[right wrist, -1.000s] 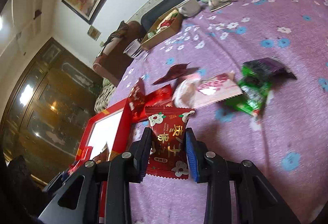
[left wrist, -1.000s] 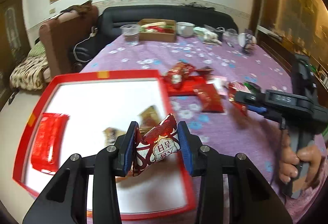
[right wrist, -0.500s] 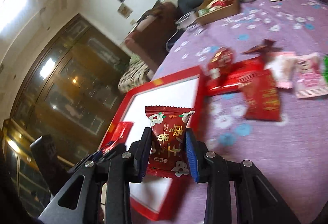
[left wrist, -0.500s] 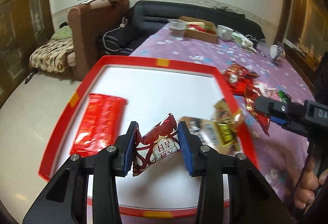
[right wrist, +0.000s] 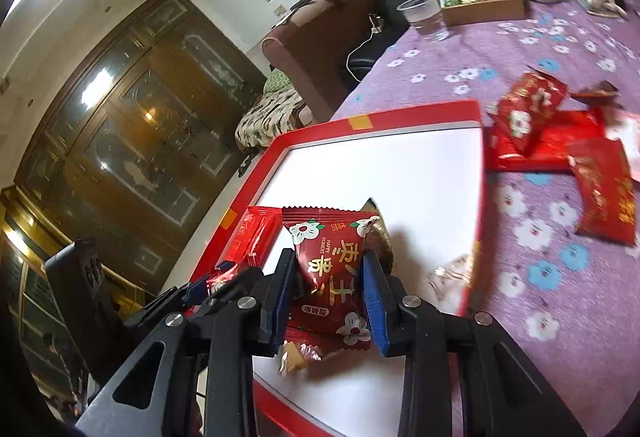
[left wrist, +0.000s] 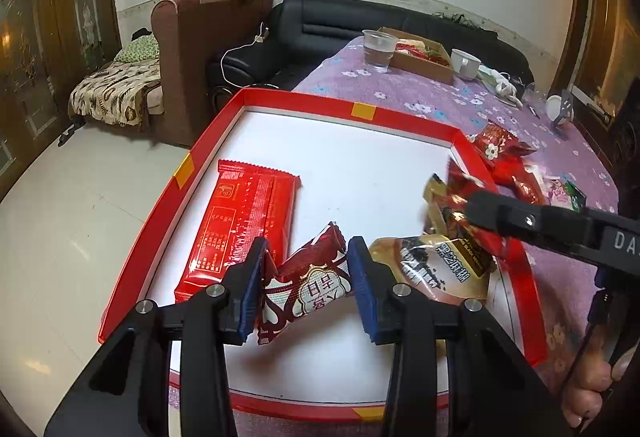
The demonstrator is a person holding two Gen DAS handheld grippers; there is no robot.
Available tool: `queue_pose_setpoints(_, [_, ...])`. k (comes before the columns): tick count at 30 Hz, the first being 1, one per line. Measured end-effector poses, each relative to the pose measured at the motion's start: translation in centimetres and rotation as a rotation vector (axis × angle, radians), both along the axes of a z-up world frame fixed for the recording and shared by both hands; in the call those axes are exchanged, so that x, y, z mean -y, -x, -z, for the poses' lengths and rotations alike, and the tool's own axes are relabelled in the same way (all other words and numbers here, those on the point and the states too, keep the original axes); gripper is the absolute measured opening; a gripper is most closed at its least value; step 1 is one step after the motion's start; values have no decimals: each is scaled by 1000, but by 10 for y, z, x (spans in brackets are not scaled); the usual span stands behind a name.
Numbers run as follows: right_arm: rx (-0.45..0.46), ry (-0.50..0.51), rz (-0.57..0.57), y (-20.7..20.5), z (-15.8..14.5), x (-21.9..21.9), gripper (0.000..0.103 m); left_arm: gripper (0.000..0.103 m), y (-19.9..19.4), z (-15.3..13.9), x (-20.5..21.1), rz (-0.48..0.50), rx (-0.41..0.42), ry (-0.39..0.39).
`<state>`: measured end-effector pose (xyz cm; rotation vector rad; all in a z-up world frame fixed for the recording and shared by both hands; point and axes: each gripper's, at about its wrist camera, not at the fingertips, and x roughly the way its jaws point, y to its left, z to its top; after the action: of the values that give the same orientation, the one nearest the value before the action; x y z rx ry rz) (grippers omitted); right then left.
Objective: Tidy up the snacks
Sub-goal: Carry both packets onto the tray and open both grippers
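- My red tray (left wrist: 304, 103) holds a long red packet (left wrist: 240, 229) and a gold sesame pouch (left wrist: 440, 269).
- My left jaws (left wrist: 306, 283) clench a dark-red candy (left wrist: 308, 285) above it.
- My right jaws (right wrist: 326, 295) clench a red packet (right wrist: 328, 265) printed "HAPPY MOMENT".

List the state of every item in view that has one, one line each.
left gripper: shut on dark red candy packet
right gripper: shut on red flower-print packet
red tray: holds a few snacks
long red packet: flat in tray
plastic cup: upright
cardboard box: open
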<state>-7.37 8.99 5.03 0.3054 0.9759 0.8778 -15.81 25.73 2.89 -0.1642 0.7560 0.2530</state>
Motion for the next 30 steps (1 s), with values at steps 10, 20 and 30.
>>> queue_pose_setpoints(10, [79,14,-34,1,-2,-32,40,46,-2,0,2,-2,-16,-25])
queue_pose_setpoints(20, [122,-59,61,-7,-6,5,66,69,1,-5,-7,-71,-9,-50])
queue_pose_setpoints(30, [68,-85,181,-24,1,49,71,79,4,-7,-10,-111,-8,-78])
